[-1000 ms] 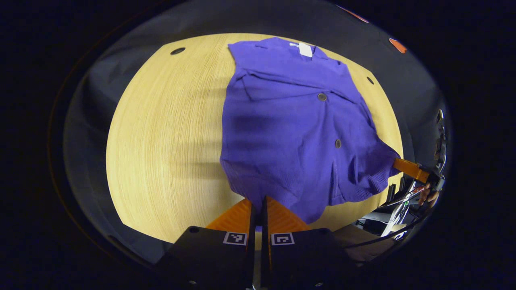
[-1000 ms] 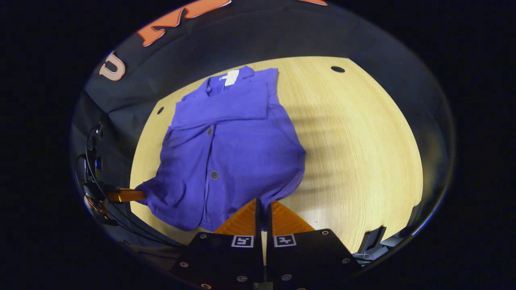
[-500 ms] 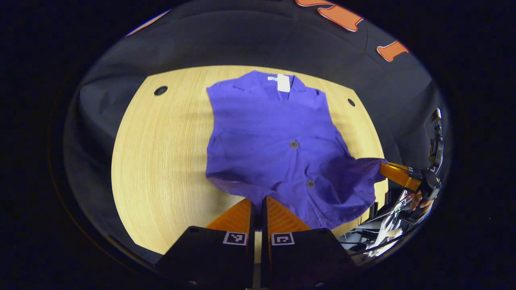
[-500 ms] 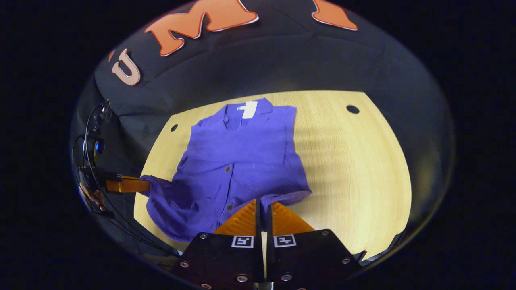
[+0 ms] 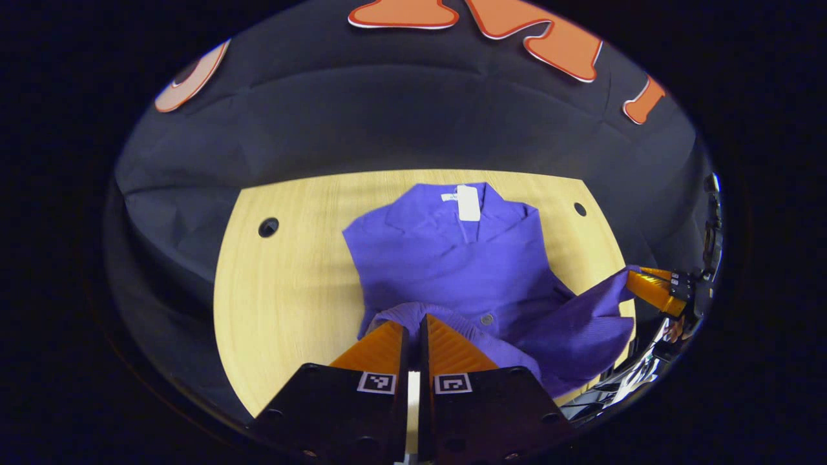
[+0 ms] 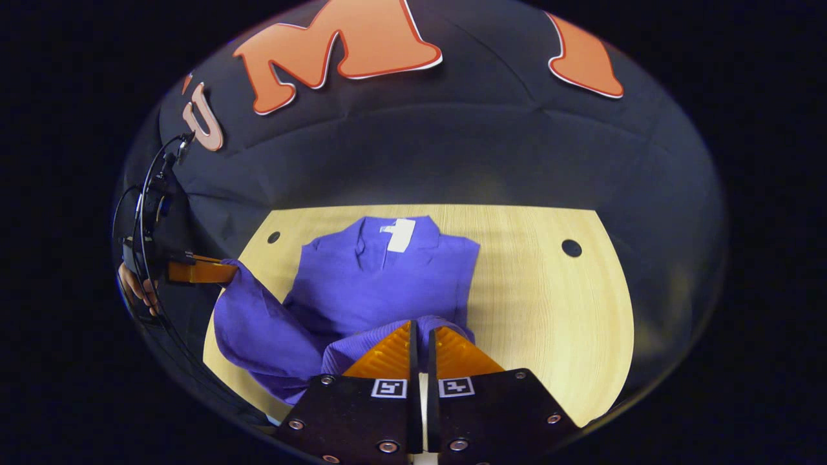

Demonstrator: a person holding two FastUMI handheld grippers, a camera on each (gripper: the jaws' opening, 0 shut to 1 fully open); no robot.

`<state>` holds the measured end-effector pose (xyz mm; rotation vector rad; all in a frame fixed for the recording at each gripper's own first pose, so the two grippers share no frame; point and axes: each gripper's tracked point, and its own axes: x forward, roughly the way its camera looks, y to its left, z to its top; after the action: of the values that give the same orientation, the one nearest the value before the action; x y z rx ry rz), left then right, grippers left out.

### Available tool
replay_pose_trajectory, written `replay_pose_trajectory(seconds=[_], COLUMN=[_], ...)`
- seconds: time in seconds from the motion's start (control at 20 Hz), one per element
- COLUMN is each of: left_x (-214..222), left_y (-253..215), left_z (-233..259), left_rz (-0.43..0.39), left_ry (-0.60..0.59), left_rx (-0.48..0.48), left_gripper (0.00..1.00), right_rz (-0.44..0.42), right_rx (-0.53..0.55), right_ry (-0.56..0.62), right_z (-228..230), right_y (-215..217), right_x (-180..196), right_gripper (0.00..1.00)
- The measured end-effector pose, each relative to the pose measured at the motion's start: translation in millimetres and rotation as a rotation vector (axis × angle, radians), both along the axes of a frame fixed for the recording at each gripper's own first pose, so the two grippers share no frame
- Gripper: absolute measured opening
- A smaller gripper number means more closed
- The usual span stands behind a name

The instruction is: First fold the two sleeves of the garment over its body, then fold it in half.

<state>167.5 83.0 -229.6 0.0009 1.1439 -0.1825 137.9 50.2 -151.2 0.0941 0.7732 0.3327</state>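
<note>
The purple garment point(image 5: 452, 258), flat on the wooden table point(image 5: 284, 290) a second ago, now has its hem lifted off the wood toward the collar and its white tag point(image 5: 468, 202). The left gripper point(image 5: 413, 332) pinches one hem corner; the right gripper point(image 6: 421, 339) clamps the other.

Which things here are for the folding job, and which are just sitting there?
For the job:
- purple shirt
- left gripper, jaws shut on the shirt's bottom edge
- right gripper, jaws shut on the same edge

Just there:
- wooden table
- white tag at the shirt's collar
</note>
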Motion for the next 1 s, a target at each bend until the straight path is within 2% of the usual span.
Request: replay_pose_trajectory(seconds=[0.45, 0.65, 0.75, 0.8, 0.85, 0.9, 0.95, 1.0], left_x=[111, 161, 183, 192, 195, 198, 199, 198], left_y=[24, 26, 31, 33, 37, 40, 42, 42], left_z=[1, 0, 0, 0, 2, 4, 3, 7], left_rz=[-0.077, -0.045, -0.025, -0.006, 0.017, 0.045, 0.065, 0.083], left_ry=[-0.182, -0.299, -0.386, -0.420, -0.447, -0.483, -0.499, -0.515], left_rx=[0.206, 0.261, 0.293, 0.301, 0.315, 0.320, 0.319, 0.318], left_gripper=[0.07, 0.07, 0.07, 0.07, 0.10, 0.13, 0.11, 0.11], right_rz=[-0.032, -0.062, -0.070, -0.067, -0.068, -0.065, -0.061, -0.045], right_rx=[-0.027, -0.041, -0.045, -0.047, -0.058, -0.074, -0.099, -0.118], right_ry=[-0.075, -0.093, -0.143, -0.160, -0.168, -0.183, -0.201, -0.223], right_z=[21, 12, 9, 7, 6, 4, 3, 6], right_y=[1, -2, 0, 2, 3, 3, 1, 1], right_x=[103, 155, 179, 186, 188, 189, 190, 188], right_gripper=[0.03, 0.04, 0.04, 0.11, 0.09, 0.31, 0.29, 0.51])
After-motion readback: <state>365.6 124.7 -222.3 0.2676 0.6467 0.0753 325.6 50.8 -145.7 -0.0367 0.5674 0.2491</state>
